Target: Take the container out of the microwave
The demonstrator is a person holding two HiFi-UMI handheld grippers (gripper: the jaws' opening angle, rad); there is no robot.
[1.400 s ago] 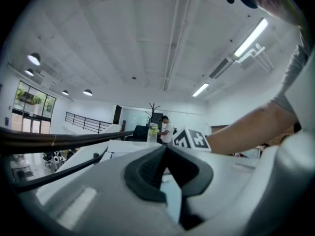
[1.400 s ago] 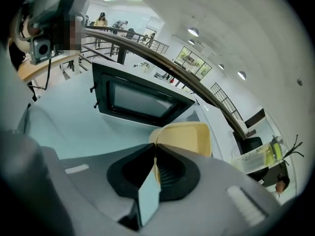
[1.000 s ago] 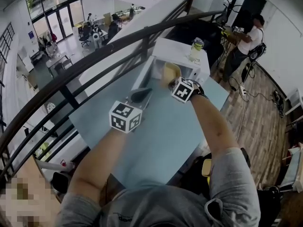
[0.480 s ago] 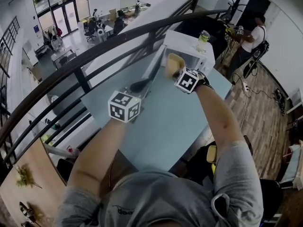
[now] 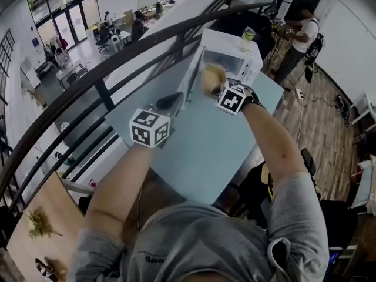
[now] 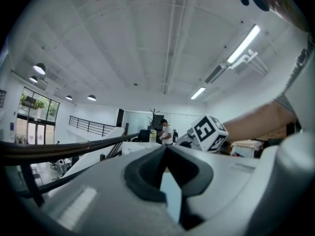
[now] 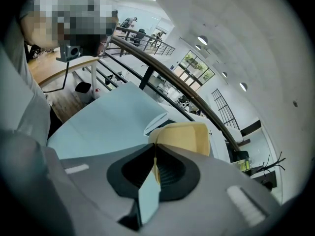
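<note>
A yellow container point(image 5: 211, 77) hangs over the table in front of the white microwave point(image 5: 232, 56), whose door point(image 5: 189, 82) stands open. My right gripper point(image 5: 217, 88) is shut on the container's rim. The right gripper view shows that rim pinched between the jaws point(image 7: 155, 150), with the container point(image 7: 186, 137) tilted beyond them. My left gripper point(image 5: 169, 101) hovers by the open door's near edge, and its jaws point(image 6: 165, 149) meet at the tips with nothing between them. The microwave's inside is hidden.
A light blue table point(image 5: 200, 154) carries the microwave, and a jar point(image 5: 247, 39) stands on top of it. A dark railing point(image 5: 117, 63) runs along the table's far left side. A person point(image 5: 296, 37) stands at the back right.
Both grippers have drawn back from the microwave toward me. The container has come along in the right gripper, from the microwave's opening out over the table.
</note>
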